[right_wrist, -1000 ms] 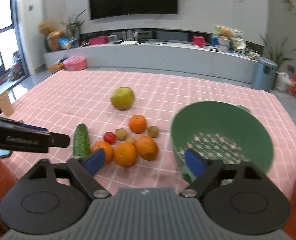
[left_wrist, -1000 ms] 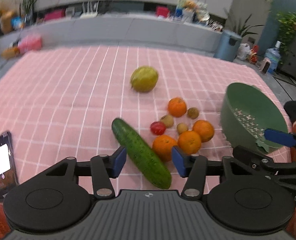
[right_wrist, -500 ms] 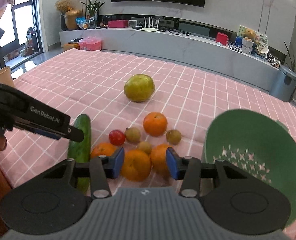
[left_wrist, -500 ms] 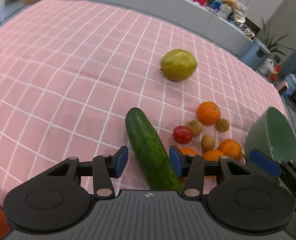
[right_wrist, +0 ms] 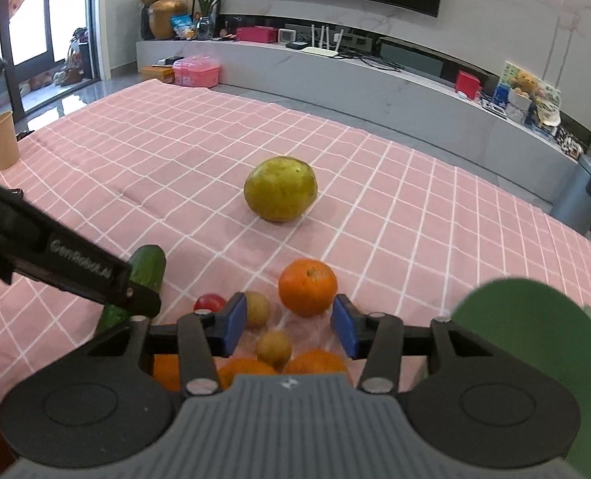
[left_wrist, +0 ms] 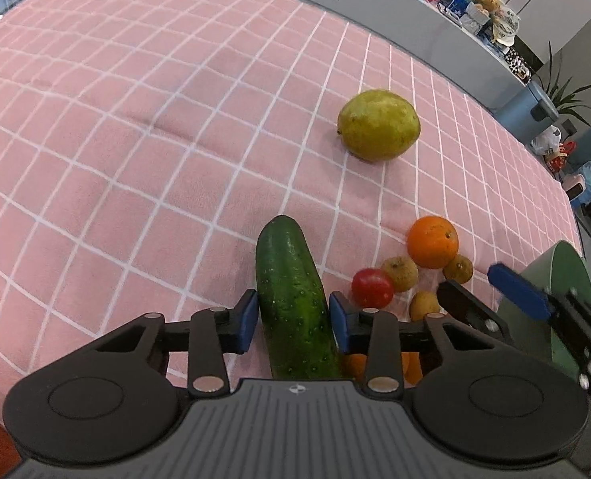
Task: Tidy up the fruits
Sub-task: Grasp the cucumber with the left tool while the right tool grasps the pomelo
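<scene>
A green cucumber (left_wrist: 291, 299) lies on the pink checked cloth (left_wrist: 135, 139). My left gripper (left_wrist: 293, 319) has its blue pads on both sides of the cucumber, touching or nearly touching it; the cucumber rests on the cloth. My right gripper (right_wrist: 287, 325) is open above a cluster of oranges (right_wrist: 307, 287), small brown fruits (right_wrist: 273, 347) and a red tomato (right_wrist: 209, 302). A large yellow-green fruit (right_wrist: 281, 193) sits farther back. The green colander bowl (right_wrist: 542, 359) is at the right.
A paper cup (right_wrist: 0, 143) stands at the cloth's far left edge. A grey bench with clutter runs behind the table, with a bin (right_wrist: 584, 195) at its right end. The left gripper's body (right_wrist: 56, 263) crosses the right wrist view at left.
My left gripper moved forward and down so its pads now flank the cucumber and have closed in. My right gripper moved forward over the fruit cluster, away from the bowl, and opened a little.
</scene>
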`<state>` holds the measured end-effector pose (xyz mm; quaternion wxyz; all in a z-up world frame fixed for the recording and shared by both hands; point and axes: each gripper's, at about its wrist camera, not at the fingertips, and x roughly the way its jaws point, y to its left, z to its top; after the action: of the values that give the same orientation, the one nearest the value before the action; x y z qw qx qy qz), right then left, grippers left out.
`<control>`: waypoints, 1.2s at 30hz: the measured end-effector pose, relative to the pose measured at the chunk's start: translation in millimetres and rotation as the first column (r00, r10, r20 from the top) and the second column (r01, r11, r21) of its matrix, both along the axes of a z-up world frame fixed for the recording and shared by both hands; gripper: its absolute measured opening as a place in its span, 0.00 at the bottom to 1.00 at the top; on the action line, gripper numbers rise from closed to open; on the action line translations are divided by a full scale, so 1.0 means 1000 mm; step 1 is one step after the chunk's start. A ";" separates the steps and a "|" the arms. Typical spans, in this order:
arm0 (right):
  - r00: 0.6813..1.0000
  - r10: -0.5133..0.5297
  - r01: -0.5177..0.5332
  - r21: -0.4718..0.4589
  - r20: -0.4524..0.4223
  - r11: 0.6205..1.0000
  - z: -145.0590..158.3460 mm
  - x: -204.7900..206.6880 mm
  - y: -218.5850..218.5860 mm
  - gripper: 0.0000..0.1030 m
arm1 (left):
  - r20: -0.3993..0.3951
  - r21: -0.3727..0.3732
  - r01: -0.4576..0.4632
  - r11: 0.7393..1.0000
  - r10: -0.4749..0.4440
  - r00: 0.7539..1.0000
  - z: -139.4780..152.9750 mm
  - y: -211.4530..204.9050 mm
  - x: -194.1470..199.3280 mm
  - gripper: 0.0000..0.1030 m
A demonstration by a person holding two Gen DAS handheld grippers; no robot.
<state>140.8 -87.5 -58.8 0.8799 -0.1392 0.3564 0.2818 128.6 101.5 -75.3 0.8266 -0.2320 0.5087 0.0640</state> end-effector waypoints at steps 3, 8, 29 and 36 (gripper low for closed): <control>1.000 0.014 -0.014 0.005 0.022 1.000 0.000 0.012 0.009 0.59 | 0.040 0.053 0.014 0.999 -0.017 0.999 0.010 0.003 0.002 0.41; 0.999 0.013 -0.014 0.048 0.035 0.999 -0.001 0.041 0.031 0.71 | 0.036 0.057 0.020 0.998 -0.022 0.999 0.012 0.017 0.017 0.41; 0.996 -0.066 0.071 0.095 -0.057 0.993 -0.037 0.118 0.089 0.66 | -0.030 0.002 0.015 1.000 -0.015 0.999 -0.008 0.020 0.029 0.43; 0.996 -0.070 0.075 0.095 -0.056 0.993 -0.036 0.118 0.087 0.65 | -0.004 0.036 0.042 0.998 -0.042 0.999 -0.002 0.012 0.027 0.41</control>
<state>258.4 -0.2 -94.3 0.8856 -0.0757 0.3702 0.2701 155.2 114.0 -77.5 0.8311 -0.2064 0.5134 0.0561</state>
